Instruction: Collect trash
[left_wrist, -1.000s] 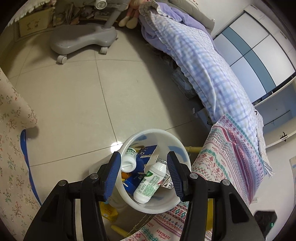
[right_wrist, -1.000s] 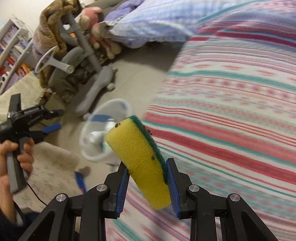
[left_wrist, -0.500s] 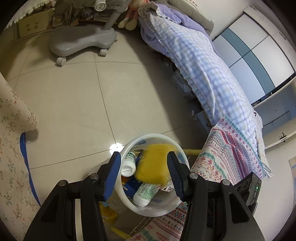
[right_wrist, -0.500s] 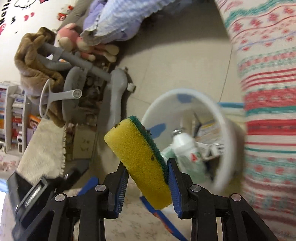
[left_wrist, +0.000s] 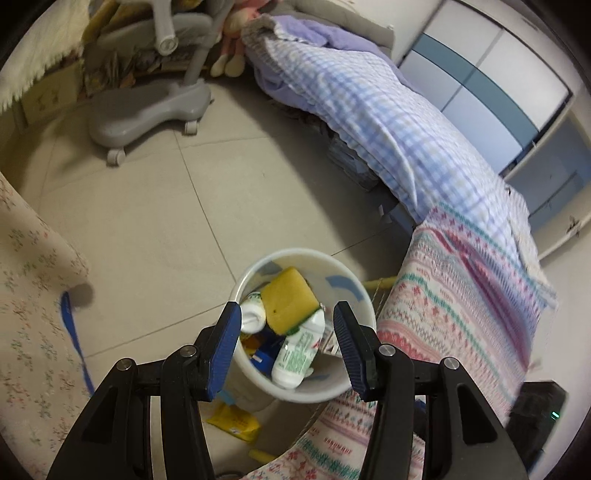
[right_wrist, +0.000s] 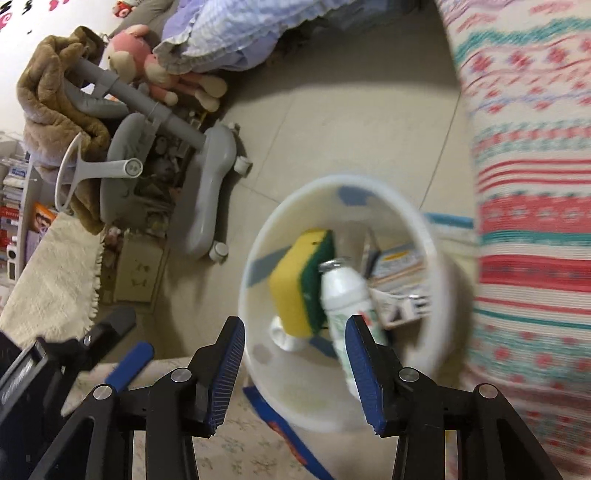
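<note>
A white round bin (left_wrist: 347, 384) stands on the tiled floor beside the bed; it also shows in the right wrist view (right_wrist: 258, 354). Inside it lie a yellow sponge with a green scouring side (left_wrist: 290, 297) (right_wrist: 293, 284), a white bottle with green print (left_wrist: 295, 356) (right_wrist: 343, 291), a second small white bottle (left_wrist: 253, 315) and some packaging. My left gripper (left_wrist: 286, 347) is open and empty above the bin's near rim. My right gripper (right_wrist: 295, 363) is open and empty above the bin from the other side.
A bed with a striped patterned blanket (left_wrist: 458, 295) and a checked quilt (left_wrist: 369, 107) borders the bin. A grey wheeled chair base (left_wrist: 147, 107) stands across the floor. A floral cloth (left_wrist: 33, 295) lies at the left. A yellow packet (left_wrist: 234, 421) lies by the bin.
My right gripper carried the sponge from above the blanket over to the bin, opened and let it go. The sponge now lies in the bin. My left gripper stayed open.
</note>
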